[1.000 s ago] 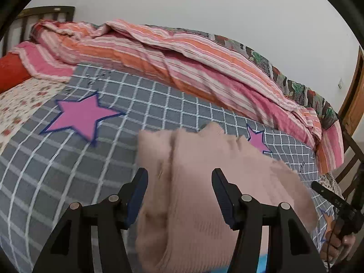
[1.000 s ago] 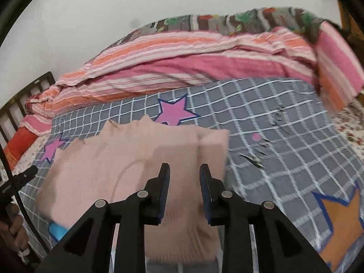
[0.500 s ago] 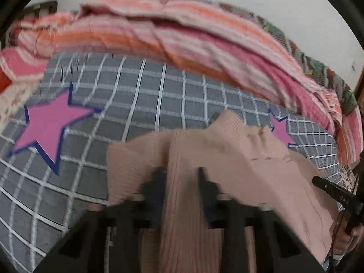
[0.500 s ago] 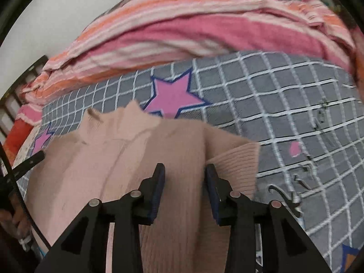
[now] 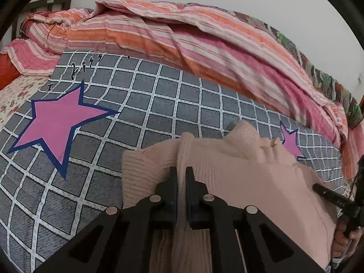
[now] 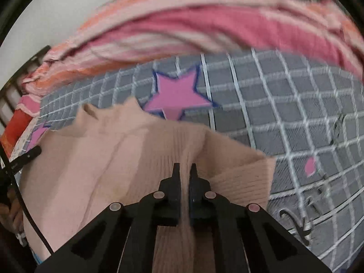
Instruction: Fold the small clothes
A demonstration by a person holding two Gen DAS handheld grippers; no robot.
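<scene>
L gripper (image 5: 181, 175): jaws clamp pink sweater (image 5: 250, 177) fold | R gripper (image 6: 184, 173): jaws clamp sweater ridge | on grid bedsheet (image 5: 147, 104)

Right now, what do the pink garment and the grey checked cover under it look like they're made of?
Pink garment: looks like soft ribbed knit, matte, slightly fuzzy; fine vertical ribs show where it is pinched. Grey checked cover: seems a thin, smooth woven printed sheet, matte, with flat white grid lines and pink stars; the fibre can't be told.
</scene>
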